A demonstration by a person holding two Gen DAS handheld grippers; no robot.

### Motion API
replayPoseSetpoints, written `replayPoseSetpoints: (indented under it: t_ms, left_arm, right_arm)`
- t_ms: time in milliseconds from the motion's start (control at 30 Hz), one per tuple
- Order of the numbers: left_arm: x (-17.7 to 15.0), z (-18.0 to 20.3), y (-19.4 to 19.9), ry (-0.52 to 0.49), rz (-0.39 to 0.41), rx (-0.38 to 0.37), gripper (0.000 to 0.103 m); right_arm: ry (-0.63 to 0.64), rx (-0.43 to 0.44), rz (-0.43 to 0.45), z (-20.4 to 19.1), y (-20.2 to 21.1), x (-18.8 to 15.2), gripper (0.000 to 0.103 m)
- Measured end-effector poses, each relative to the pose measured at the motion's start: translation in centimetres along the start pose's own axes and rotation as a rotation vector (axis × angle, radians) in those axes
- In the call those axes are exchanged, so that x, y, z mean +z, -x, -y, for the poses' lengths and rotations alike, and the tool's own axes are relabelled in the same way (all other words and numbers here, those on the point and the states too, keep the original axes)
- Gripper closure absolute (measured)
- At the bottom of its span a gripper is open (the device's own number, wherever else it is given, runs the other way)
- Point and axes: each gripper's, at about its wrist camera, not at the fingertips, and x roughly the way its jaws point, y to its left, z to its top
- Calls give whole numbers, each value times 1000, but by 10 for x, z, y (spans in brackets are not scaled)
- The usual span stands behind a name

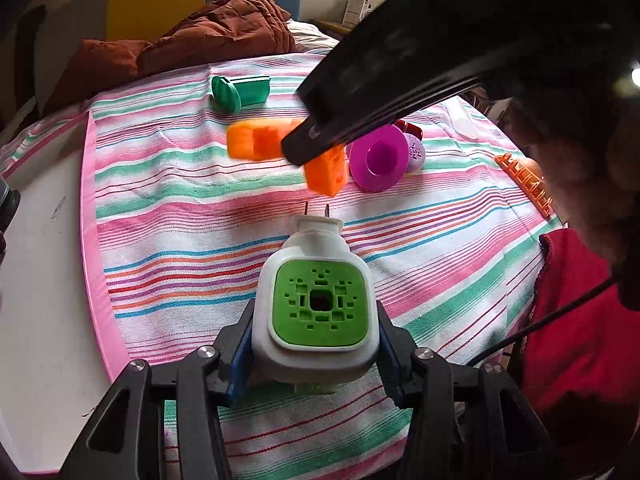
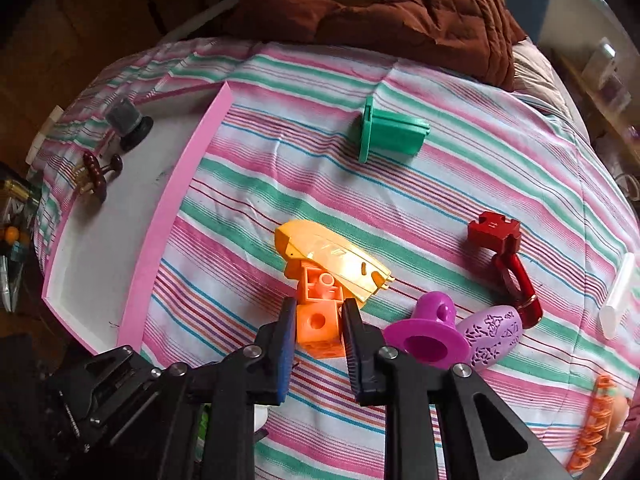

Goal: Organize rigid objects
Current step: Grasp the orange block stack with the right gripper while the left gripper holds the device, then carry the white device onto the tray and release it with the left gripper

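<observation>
The right gripper [image 2: 318, 326] is clamped on a small orange plastic block [image 2: 320, 330] above the striped cloth [image 2: 440, 184]; the left gripper [image 1: 316, 336] grips a white plug-in device with green face [image 1: 318, 304]

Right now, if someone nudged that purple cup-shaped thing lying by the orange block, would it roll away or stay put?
The purple cup lies on its side with a round flared rim, so it would probably roll, likely in a curve. The patterned egg touching it may stop it one way. It looks like thin hard plastic, so probably light and stiff.
</observation>
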Motion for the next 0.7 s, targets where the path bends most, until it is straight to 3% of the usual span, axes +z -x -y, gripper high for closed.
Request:
replayPoseSetpoints:
  t_ms: [100, 167, 200, 300, 333, 400, 467, 700]
  left_arm:
    - [-2, -4, 4, 5, 0, -1, 51]
    - [-1, -4, 4, 9, -2, 0, 51]
    - [-2, -4, 5, 10, -2, 0, 51]
    - [-2, -5, 5, 15, -1, -2, 51]
    - [-2, -4, 4, 16, -2, 1, 51]
    - [-1, -4, 4, 18, -3, 1, 51]
    - [-2, -4, 4, 17, -2, 0, 51]
    - [-2, 1, 1, 15, 2, 5, 51]
  right_arm:
    - [-92, 182, 78, 17, 19, -8, 81]
    - [-60, -39, 25, 17, 11, -11, 81]
    - [-77, -39, 20, 19, 9, -12, 81]
    - [-127, 140, 81, 25, 21, -16, 81]
    - [-124, 164, 87, 24, 22, -19, 81]
    - [-113, 133, 87, 19, 17, -18, 81]
    - [-150, 215, 120, 23, 20, -23, 81]
    - [-157, 129, 130, 21, 12, -33, 81]
